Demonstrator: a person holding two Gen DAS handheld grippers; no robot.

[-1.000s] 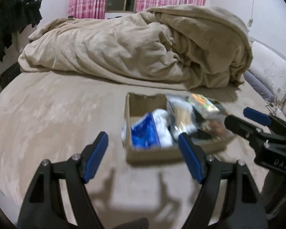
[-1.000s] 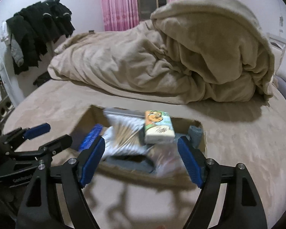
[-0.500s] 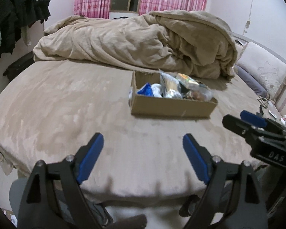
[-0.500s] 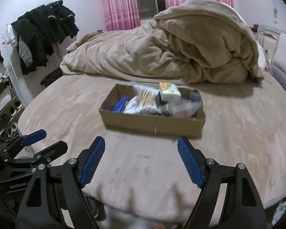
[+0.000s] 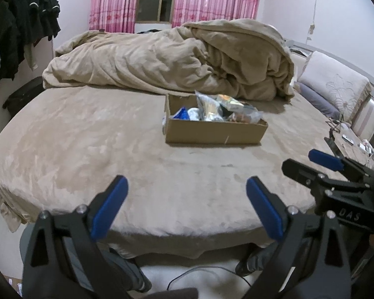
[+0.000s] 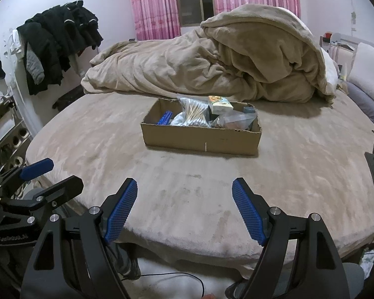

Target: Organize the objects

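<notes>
Level, left tongs (image 5: pixel 184 208) and right tongs (image 6: pixel 184 211) agape, facing box (image 6: pixel 200 138).

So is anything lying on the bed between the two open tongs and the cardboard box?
Nothing visible does. The left tongs and right tongs are both open and empty at the near edge of the bed, and only bare beige cover lies between them and the cardboard box. The duvet is heaped behind the box.

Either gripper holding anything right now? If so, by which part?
Nothing held. The left gripper and right gripper are both open and empty, short of the cardboard box on the bed.
</notes>
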